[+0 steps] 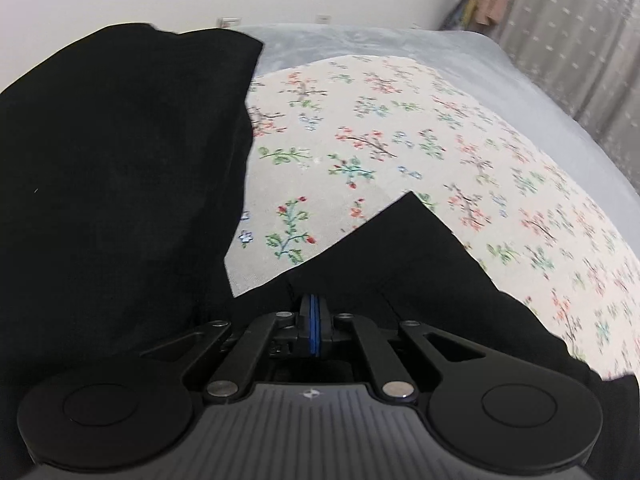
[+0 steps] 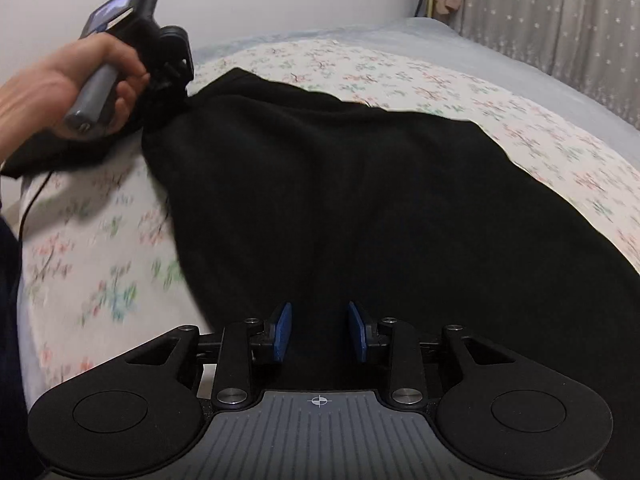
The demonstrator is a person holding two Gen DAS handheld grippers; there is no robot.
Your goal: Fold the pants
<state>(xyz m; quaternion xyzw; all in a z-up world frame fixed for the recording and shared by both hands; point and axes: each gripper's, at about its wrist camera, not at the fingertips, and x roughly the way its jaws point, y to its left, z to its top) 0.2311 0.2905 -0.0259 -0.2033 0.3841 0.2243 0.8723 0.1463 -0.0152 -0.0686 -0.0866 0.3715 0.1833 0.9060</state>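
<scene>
Right wrist: right gripper (image 2: pixel 319 330) fingers apart over black pants (image 2: pixel 360 200); left gripper (image 1: pixel 315 322) clamped on them.

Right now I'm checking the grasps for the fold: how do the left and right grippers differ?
The left gripper has its blue pads pressed together on the black pants; the right gripper has its pads apart, gripping nothing. The left one lifts a bunched corner; the right one hovers over flat fabric. Both point down at the floral bedspread.
</scene>
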